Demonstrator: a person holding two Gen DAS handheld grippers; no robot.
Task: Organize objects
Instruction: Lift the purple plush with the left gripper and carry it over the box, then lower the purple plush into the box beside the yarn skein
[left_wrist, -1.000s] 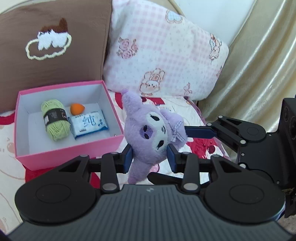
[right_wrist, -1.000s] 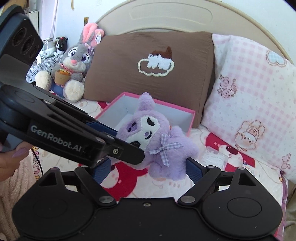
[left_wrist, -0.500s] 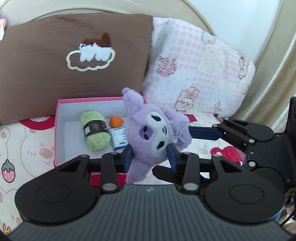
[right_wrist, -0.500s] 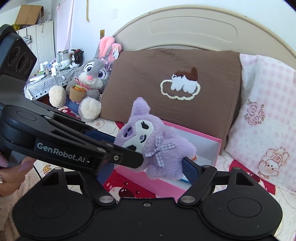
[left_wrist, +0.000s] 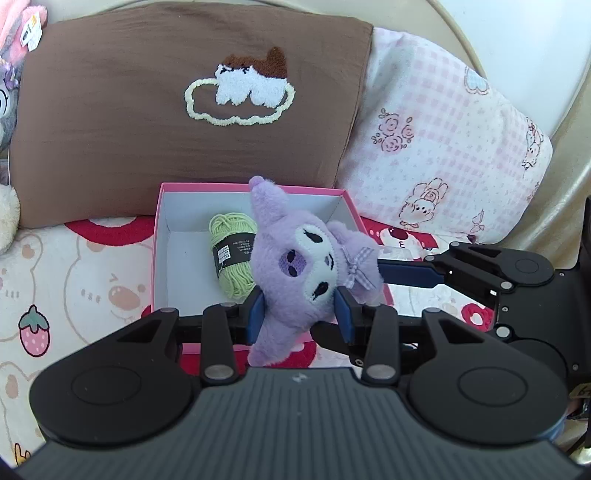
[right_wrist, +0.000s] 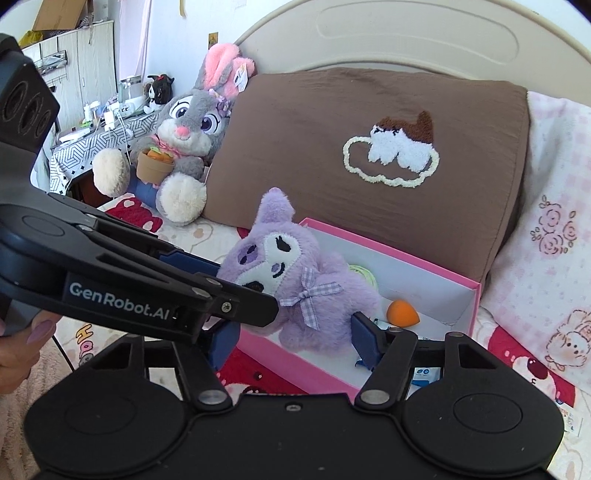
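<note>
My left gripper (left_wrist: 298, 314) is shut on a purple plush toy (left_wrist: 306, 266) and holds it over the front edge of a pink box (left_wrist: 162, 221). A green yarn ball (left_wrist: 231, 254) lies in the box. In the right wrist view the plush toy (right_wrist: 295, 280) hangs above the pink box (right_wrist: 424, 258), with an orange sponge (right_wrist: 402, 312) and a blue tissue pack (right_wrist: 424, 371) inside. My right gripper (right_wrist: 295, 339) is open, its fingers on either side of the plush toy's lower body, apparently not pressing it. The left gripper's arm (right_wrist: 147, 273) crosses in front.
A brown pillow (left_wrist: 184, 103) and a pink checked pillow (left_wrist: 443, 147) stand behind the box. A grey rabbit plush (right_wrist: 177, 140) sits at the left by the headboard. The bed sheet (left_wrist: 74, 277) has cartoon prints. A side table (right_wrist: 92, 140) with clutter stands far left.
Both grippers have moved left with the plush toy, from beside the box to over its front edge. The box has come to the middle of the left wrist view.
</note>
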